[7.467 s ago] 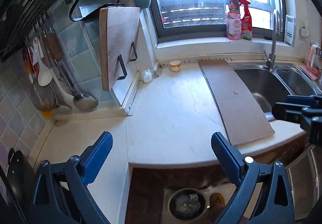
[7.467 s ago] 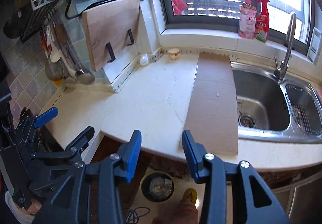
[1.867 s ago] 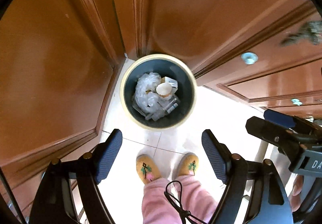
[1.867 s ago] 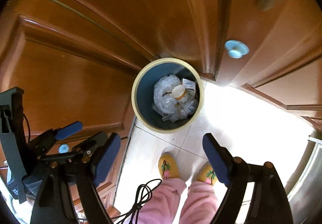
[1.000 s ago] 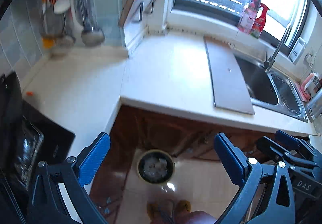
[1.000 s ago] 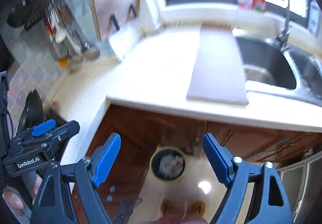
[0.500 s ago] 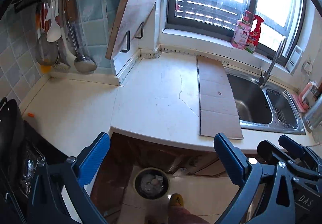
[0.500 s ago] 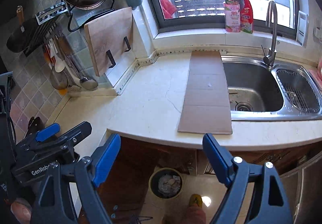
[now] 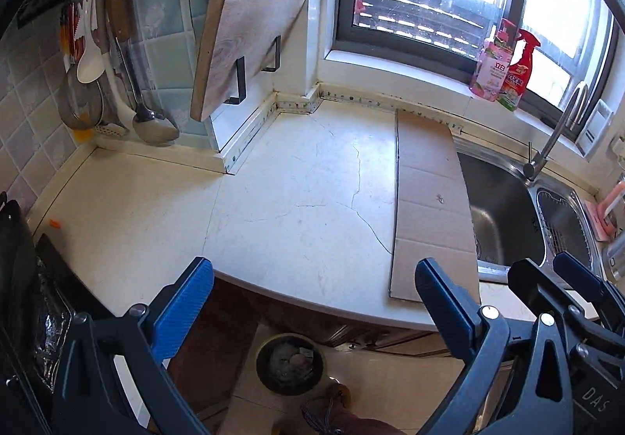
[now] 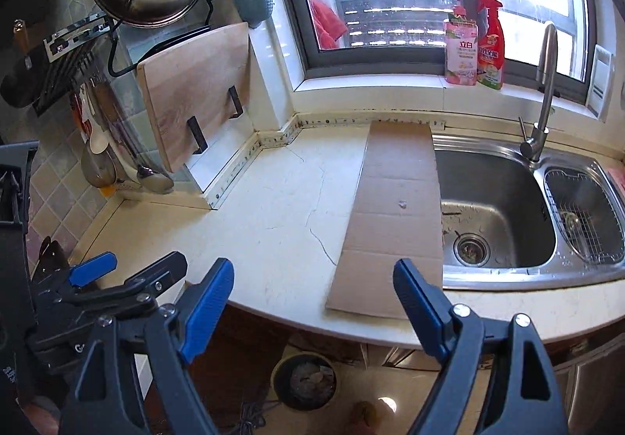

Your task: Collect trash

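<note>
Trash was sitting in the bin [image 10: 304, 380] on the floor, tucked under the edge of the worktop [image 10: 273, 224], and from up here it was just a pale jumble I couldn't sort into separate items. Bin looked partly full, not brimming.

On the worktop itself I saw nothing that clearly counted as litter. Only candidates were a tiny orange scrap [image 9: 55, 224] way off on the left stretch and a small speck [image 10: 402, 205] on the cardboard sheet [image 10: 394, 212] lying flat beside the sink [image 10: 496, 208]. Can't tell what either one was. The cardboard could be rubbish too, or just a mat, honestly no idea.

My left hand-held gripper [image 9: 312, 298] was spread wide with nothing between the pads, held back over the worktop edge. Right hand-held gripper [image 10: 312, 302] was the same, released and empty, just beside the left one.

So my read: collecting was pretty much done, with maybe that orange scrap and the speck left to grab. The scrap would need a reach to the far left corner near the stove [image 9: 23, 290].
</note>
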A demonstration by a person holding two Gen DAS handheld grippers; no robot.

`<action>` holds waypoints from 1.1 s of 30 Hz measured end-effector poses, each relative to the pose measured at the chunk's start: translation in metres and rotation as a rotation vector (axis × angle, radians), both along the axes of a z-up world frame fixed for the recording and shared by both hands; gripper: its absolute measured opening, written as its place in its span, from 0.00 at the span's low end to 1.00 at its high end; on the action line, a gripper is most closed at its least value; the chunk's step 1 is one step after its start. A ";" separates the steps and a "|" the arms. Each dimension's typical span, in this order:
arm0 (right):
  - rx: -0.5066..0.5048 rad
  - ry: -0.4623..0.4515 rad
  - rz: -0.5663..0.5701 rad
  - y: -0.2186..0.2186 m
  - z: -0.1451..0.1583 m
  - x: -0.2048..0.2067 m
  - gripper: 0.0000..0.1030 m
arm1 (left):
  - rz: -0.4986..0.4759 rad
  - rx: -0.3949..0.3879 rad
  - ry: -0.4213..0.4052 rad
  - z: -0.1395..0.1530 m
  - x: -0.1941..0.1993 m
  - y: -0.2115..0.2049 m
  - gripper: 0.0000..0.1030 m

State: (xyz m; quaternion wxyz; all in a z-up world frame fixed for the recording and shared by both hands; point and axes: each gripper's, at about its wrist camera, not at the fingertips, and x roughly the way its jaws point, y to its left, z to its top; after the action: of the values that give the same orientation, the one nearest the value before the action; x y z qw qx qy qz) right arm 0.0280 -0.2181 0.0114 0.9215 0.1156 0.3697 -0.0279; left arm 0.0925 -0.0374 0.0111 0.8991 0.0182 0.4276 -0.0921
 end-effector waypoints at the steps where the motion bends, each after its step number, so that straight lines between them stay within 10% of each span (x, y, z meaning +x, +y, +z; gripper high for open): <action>1: -0.006 0.001 0.001 -0.001 0.000 0.003 0.82 | 0.005 0.006 -0.002 0.000 0.002 -0.002 0.99; 33: 0.004 0.085 0.057 -0.011 -0.024 0.056 0.82 | 0.133 0.051 -0.001 -0.014 0.037 -0.012 0.99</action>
State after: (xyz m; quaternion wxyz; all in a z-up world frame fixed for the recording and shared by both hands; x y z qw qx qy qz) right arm 0.0840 -0.2296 -0.0129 0.9052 0.1056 0.4115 -0.0059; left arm 0.1291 -0.0493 -0.0027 0.9027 0.0129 0.4296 -0.0214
